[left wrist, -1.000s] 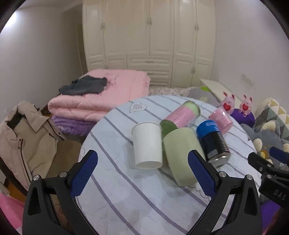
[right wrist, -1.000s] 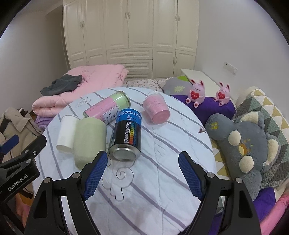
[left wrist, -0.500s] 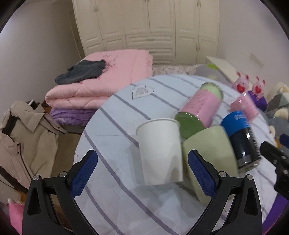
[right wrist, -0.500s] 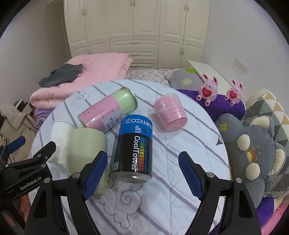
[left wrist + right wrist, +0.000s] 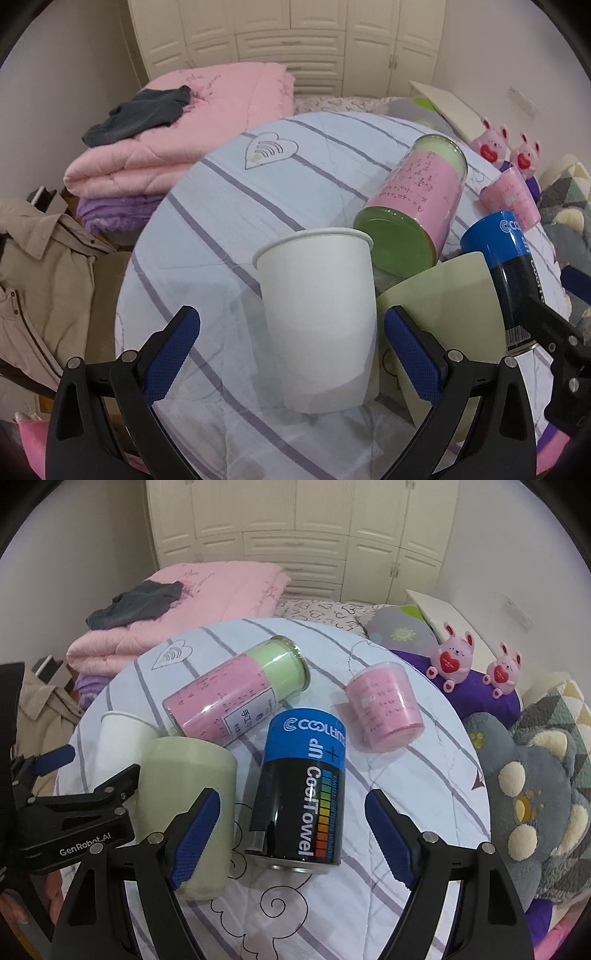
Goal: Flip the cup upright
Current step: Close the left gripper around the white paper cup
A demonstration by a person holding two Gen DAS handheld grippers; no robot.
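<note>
Left wrist view: the white cup [image 5: 317, 317] lies on its side on the striped bench [image 5: 229, 206], rim toward 12 o'clock, base toward the camera, between the spread blue pads of the left claw [image 5: 291, 354]. The claw is wide open and touches nothing. The cup looks like thin paper: judged light, easily crushed, fairly grippy. Take hold across the mid-wall with gentle closure, clear of the rolled rim. At 3 o'clock a green cup [image 5: 439, 325] lies just beside it, apparently touching; a pink-green canister [image 5: 417, 206] rests at 1 o'clock. The right pad has little room against the green cup. The claw points forward and slightly down, low over the bench. Right wrist view: the right claw [image 5: 291, 834] is likewise wide open, empty, and straddles a blue-black can [image 5: 303, 794] without contact. The white cup [image 5: 122, 742] sits at 9 o'clock, partly hidden behind the green cup [image 5: 184, 797]. A pink cup [image 5: 384, 709] lies at 1 o'clock, well apart.
</note>
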